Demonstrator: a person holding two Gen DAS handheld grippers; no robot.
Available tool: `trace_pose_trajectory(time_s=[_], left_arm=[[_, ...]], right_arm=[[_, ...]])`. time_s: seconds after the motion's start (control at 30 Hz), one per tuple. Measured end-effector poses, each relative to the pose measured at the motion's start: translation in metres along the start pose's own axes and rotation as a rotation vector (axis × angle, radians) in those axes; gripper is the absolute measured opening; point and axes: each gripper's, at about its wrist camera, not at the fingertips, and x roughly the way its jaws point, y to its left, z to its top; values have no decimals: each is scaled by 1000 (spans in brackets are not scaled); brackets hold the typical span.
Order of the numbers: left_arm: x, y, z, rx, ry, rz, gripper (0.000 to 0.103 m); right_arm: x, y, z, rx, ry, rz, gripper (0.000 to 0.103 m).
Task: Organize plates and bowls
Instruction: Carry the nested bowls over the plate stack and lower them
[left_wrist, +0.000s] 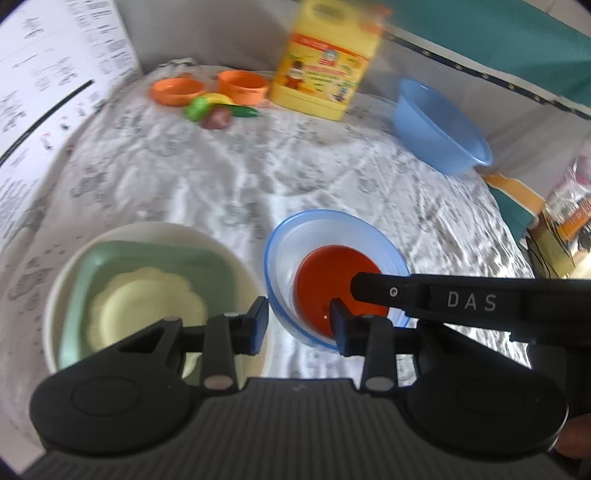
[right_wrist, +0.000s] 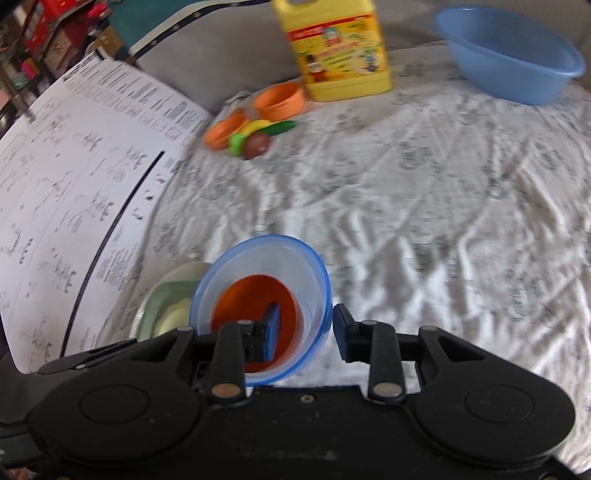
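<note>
While both of my grippers are clamping it, the clear blue-rimmed bowl (left_wrist: 334, 218) is sitting just above the patterned cloth (left_wrist: 258, 166), mouth facing up and tipping slightly toward my right wrist camera; being round, it is showing no long axis. A red bowl (left_wrist: 332, 269) is nesting inside it.

My left gripper (left_wrist: 299, 325) is pinching the bowl's left wall, one finger outside, the other down inside over the red. My right gripper (right_wrist: 306, 332) is doing the same on the opposite wall, its inner finger lying against the red bowl.

Only the left view is showing the whole cream bowl (left_wrist: 147, 230) just beside it, holding a green square plate (left_wrist: 155, 254), and my right finger reaching in. The right view is showing the printed sheet (right_wrist: 74, 166) more fully, and the blue basin (right_wrist: 509, 48) well apart
</note>
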Motion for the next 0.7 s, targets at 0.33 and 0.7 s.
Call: trace_pose_trajectory(time_s=[0.33,0.7], left_arm=[[-21,37,0,-44,-28,59,35],[-37,86,-5,-107,-36,101,35]], right_arm=[[15,46,5,-66,26,53,31],[38,92,3,-139,69,103,31]])
